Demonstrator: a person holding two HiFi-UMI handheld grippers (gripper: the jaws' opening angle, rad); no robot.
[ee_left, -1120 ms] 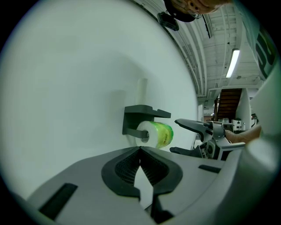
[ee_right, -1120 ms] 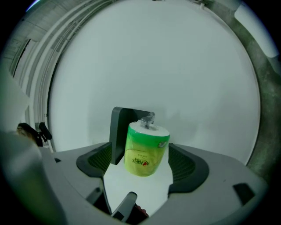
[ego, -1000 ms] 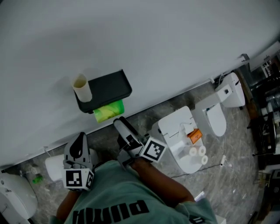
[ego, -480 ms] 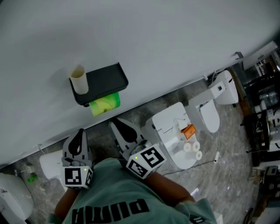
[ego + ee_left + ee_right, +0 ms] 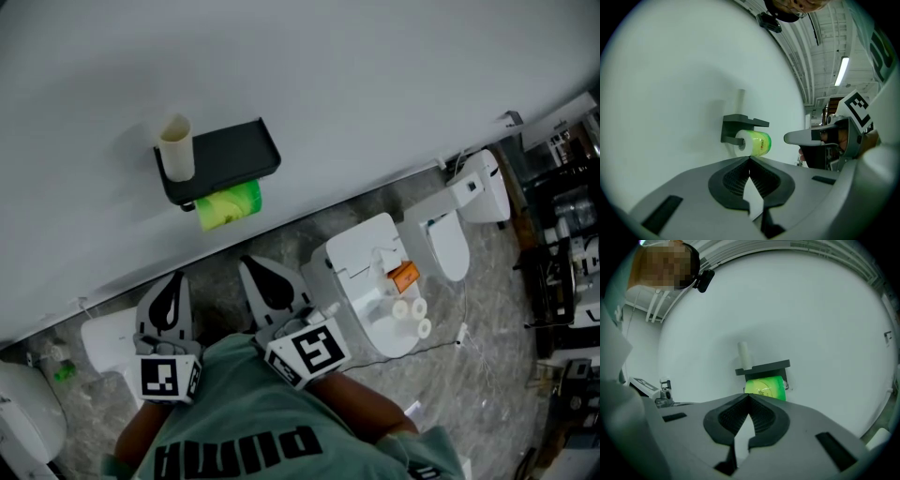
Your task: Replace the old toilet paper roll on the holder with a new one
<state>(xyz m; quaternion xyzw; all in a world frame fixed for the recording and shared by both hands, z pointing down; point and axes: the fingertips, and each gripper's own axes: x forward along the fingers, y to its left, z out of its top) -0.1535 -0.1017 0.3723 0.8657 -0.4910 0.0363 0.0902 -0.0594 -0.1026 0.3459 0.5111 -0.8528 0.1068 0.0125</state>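
Observation:
A black wall holder [image 5: 225,167] carries a roll in bright green wrap [image 5: 228,205] under its shelf. A bare cardboard tube [image 5: 176,147] stands upright on the shelf's left end. Both grippers hover level in front of the wall, below the holder and apart from it. My left gripper [image 5: 172,291] is shut and empty; its own view shows the closed tips [image 5: 750,159] below the green roll [image 5: 757,143], with the right gripper [image 5: 811,137] beside it. My right gripper [image 5: 258,274] is shut on nothing, its tips [image 5: 749,395] just under the green roll [image 5: 766,386] and holder [image 5: 764,367].
A white toilet [image 5: 356,267] stands right of the grippers with small white rolls [image 5: 410,314] and an orange item [image 5: 403,275] on top. A second toilet [image 5: 455,239] sits further right. A white fixture [image 5: 103,342] and a green bottle [image 5: 64,373] are at the lower left.
The right gripper has rolled from lying on its side to flat, marker cube now facing up, and its jaws have shut. The left gripper has barely shifted.

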